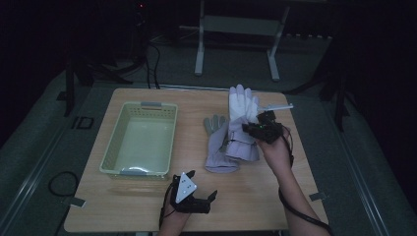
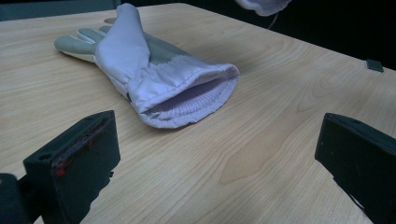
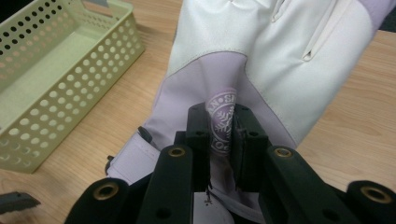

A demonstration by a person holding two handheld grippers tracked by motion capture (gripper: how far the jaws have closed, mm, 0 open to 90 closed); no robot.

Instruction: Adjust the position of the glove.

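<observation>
A lavender and grey glove (image 1: 220, 147) lies flat on the wooden table (image 1: 147, 206), its cuff opening facing my left gripper; in the left gripper view this glove (image 2: 154, 74) is just beyond the jaws. My left gripper (image 1: 202, 184) (image 2: 217, 158) rests near the front edge, jaws wide open with nothing between them. A second glove (image 1: 242, 105), white with lavender panels, hangs lifted above the table, fingers pointing up. My right gripper (image 1: 258, 129) (image 3: 223, 135) is shut on a fold of this glove (image 3: 280, 60) at a round logo patch.
An empty pale green perforated basket (image 1: 112, 147) (image 3: 70, 88) stands on the left half of the table. Small dark tabs (image 1: 317, 196) sit at the table's front corners. A white table frame (image 1: 199, 49) and cables lie on the floor behind.
</observation>
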